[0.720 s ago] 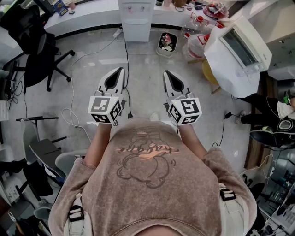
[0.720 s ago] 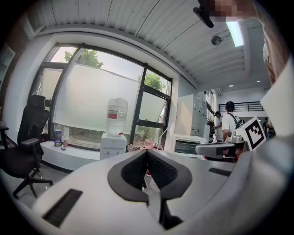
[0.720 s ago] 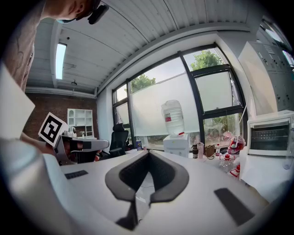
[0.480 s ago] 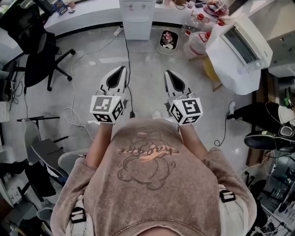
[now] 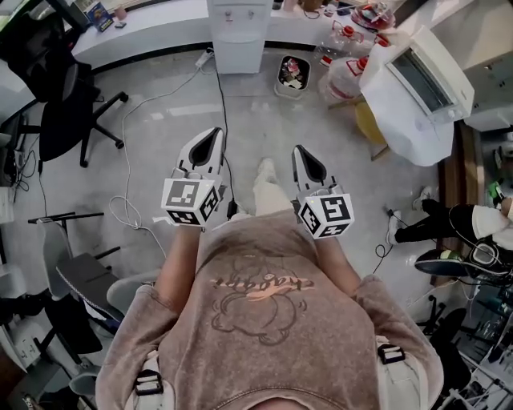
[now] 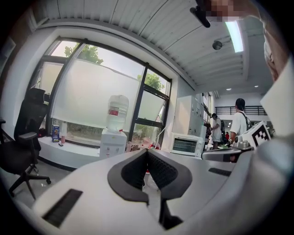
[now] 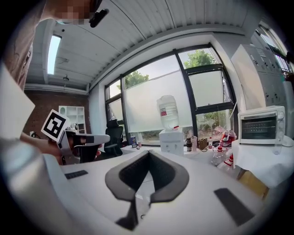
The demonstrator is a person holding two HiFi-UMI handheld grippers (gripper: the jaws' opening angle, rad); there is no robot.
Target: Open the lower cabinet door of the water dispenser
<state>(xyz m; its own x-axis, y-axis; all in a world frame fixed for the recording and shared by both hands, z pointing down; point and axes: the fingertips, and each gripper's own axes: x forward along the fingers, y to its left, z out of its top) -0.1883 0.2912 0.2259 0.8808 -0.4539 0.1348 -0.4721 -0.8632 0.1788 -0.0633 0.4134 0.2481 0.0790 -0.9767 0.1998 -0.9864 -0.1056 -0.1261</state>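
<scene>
**Dispenser well off, both claws closed**

Head view: a pale tiled floor (image 5: 160, 112) lay below. The white dispenser (image 5: 239, 24) stood at 12 o'clock against the counter (image 5: 144, 34), well apart from both claws. Its lower door (image 5: 239, 54) looked flush, so likely closed. The left claw (image 5: 214, 133) and right claw (image 5: 299, 150) pointed toward it.

Left gripper view: the jaws met, holding nothing, and the dispenser (image 6: 112, 143), with a bottle (image 6: 117, 112) on top, sat at 11 o'clock.

Right gripper view: the jaws were closed and empty, with the dispenser (image 7: 171, 141) at 1 o'clock.

The step probably called for closing in first, then dropping low, parting one claw's jaws and pulling the door's edge along its hinge arc.
</scene>
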